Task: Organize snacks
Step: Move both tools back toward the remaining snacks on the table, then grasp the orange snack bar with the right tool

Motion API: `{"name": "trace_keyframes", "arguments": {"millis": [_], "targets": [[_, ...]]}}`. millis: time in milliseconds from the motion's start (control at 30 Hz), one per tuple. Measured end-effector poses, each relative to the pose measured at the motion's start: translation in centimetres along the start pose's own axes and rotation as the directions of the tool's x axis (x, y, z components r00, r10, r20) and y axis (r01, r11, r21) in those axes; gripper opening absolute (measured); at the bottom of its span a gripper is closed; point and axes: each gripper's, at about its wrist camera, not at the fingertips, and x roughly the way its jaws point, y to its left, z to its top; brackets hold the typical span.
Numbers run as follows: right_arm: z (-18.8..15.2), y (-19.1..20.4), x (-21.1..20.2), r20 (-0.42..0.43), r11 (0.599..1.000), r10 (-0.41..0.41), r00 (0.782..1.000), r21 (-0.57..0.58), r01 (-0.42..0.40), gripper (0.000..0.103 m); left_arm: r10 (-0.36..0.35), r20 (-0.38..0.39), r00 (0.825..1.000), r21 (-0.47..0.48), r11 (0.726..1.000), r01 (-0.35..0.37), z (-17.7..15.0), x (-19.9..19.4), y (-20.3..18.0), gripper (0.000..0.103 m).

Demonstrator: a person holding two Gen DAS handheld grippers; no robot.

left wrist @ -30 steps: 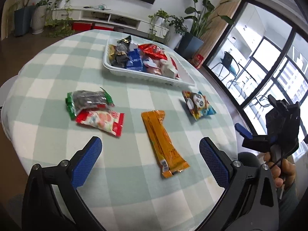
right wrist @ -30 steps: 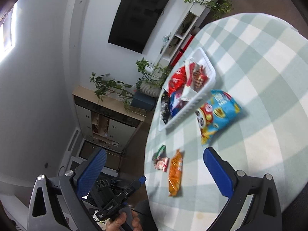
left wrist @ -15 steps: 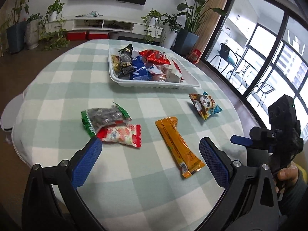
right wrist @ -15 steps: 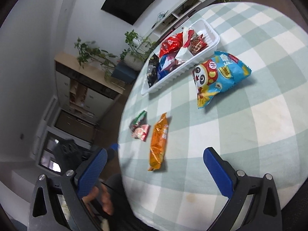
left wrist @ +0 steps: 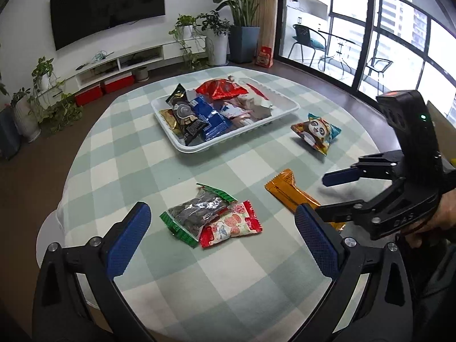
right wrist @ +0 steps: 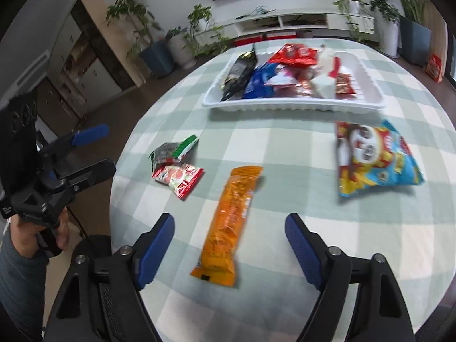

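— Where's the orange snack bar point(right wrist: 228, 222)?
— On the table point(right wrist: 285, 148), near, under the right gripper point(right wrist: 229, 245). Its fingers have been closing but hold nothing.
— And the left gripper point(left wrist: 222, 242)?
— Wide apart, empty. It hides the bar's near end.
— The tray point(left wrist: 285, 108)?
— Far. Its snacks overlap and look blurry.

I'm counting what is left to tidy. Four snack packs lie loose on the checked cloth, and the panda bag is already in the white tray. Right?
Not quite. The panda bag is not in the white tray; it lies on the cloth beside it, as the right wrist view shows. It is one of the four loose packs, with the orange bar, the green-edged pack and the red-and-white pack.
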Motion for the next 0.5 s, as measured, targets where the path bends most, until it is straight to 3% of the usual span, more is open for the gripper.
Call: {"name": "trace_keyframes", "arguments": {"millis": [133,233,367,500], "targets": [[0.2,0.0,2.5,-0.055,0.999,-0.049,0.997,-0.017,0.048,0.065,-0.037,-0.036,0.999,0.094,0.995,0.041,0.0,1.6,-0.9,0.102],[0.2,0.4,2.6,-0.043,0.992,-0.103,0.994,-0.076,0.100,0.055,-0.044,-0.088,0.995,0.153,0.987,0.057,0.7,3.4,-0.2,0.101],[0.0,0.3,2.5,-0.045,0.984,-0.145,0.988,-0.109,0.140,0.034,-0.059,-0.167,0.984,0.199,0.976,0.093,2.2,5.5,1.7,0.081],[-0.2,-0.2,2.1,-0.053,0.984,-0.144,0.988,-0.113,0.138,0.030,-0.097,-0.256,0.962,0.259,0.952,0.165,3.0,7.1,2.4,0.080]]}}
